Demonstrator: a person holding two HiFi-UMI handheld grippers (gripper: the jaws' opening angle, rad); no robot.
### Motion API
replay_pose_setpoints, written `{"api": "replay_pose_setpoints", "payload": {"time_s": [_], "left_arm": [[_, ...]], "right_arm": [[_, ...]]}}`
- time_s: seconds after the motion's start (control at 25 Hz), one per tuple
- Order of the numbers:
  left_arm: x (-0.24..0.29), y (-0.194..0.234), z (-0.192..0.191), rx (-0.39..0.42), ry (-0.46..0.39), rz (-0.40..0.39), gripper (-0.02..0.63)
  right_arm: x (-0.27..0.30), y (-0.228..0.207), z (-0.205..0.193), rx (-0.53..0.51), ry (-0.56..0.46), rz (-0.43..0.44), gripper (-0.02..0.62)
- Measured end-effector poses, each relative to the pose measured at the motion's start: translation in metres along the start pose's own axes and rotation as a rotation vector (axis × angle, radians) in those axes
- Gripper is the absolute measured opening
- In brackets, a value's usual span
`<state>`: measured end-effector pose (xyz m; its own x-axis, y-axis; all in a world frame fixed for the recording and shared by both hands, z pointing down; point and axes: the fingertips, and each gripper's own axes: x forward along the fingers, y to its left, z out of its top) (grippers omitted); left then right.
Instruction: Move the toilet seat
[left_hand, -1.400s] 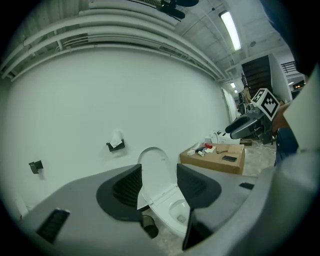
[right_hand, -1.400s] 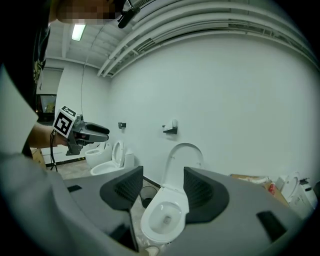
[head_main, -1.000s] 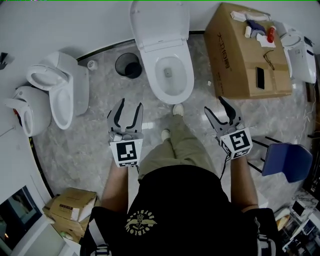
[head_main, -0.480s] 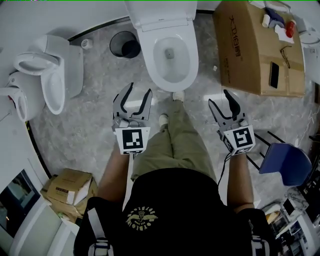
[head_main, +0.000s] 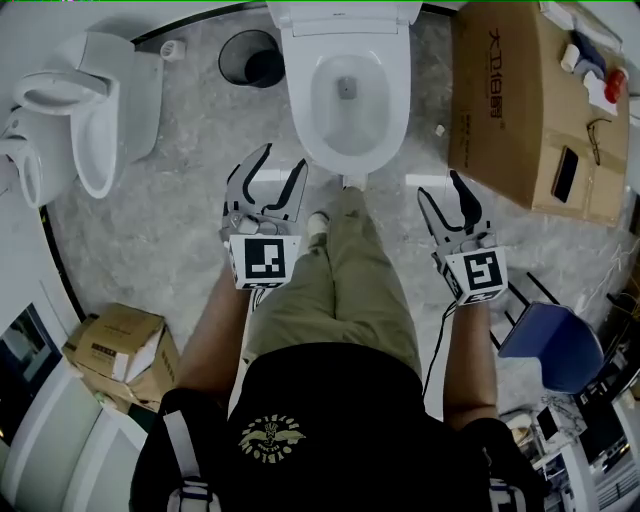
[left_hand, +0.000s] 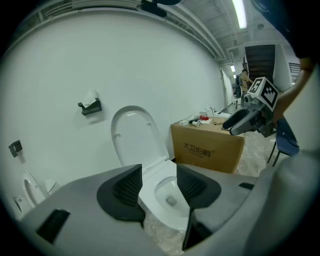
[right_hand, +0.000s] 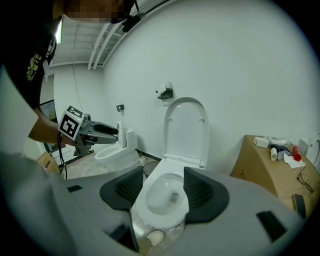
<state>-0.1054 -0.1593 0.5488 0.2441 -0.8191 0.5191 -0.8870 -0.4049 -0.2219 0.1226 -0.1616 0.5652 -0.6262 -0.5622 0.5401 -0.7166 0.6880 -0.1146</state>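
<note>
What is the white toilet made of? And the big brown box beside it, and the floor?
The toilet is probably glazed ceramic: it looks smooth, white and shiny. The box is cardboard: dull brown, with printed letters and folded edges. The floor looks like polished stone or marble-look tile, grey with pale veins.

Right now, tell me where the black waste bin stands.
In the head view the black waste bin stands on the floor near the top edge, just left of the open toilet, between it and the second toilet.
</note>
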Motion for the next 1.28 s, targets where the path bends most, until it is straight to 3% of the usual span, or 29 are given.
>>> {"api": "replay_pose_setpoints", "payload": {"time_s": [0.28,0.6,0.92,1.28], "left_arm": [[0.022,0.005,-0.027,-0.023,0.025,-0.015,0.232],[0.067,-0.006,-0.081,-0.01,0.084,-0.038,0.232],[0.1,-0.017,-0.145,-0.133,0.163,-0.082,0.229],[0.131,-0.042,-0.211,-0.068,0.251,-0.13,0.225]], "right_arm": [[0.028,-0.015,-0.016,-0.033,0.036,0.008,0.244],[0.072,-0.024,-0.06,-0.021,0.095,0.037,0.244],[0.109,-0.024,-0.118,-0.009,0.182,0.076,0.244],[0.15,-0.035,-0.173,-0.036,0.278,0.115,0.244]]}}
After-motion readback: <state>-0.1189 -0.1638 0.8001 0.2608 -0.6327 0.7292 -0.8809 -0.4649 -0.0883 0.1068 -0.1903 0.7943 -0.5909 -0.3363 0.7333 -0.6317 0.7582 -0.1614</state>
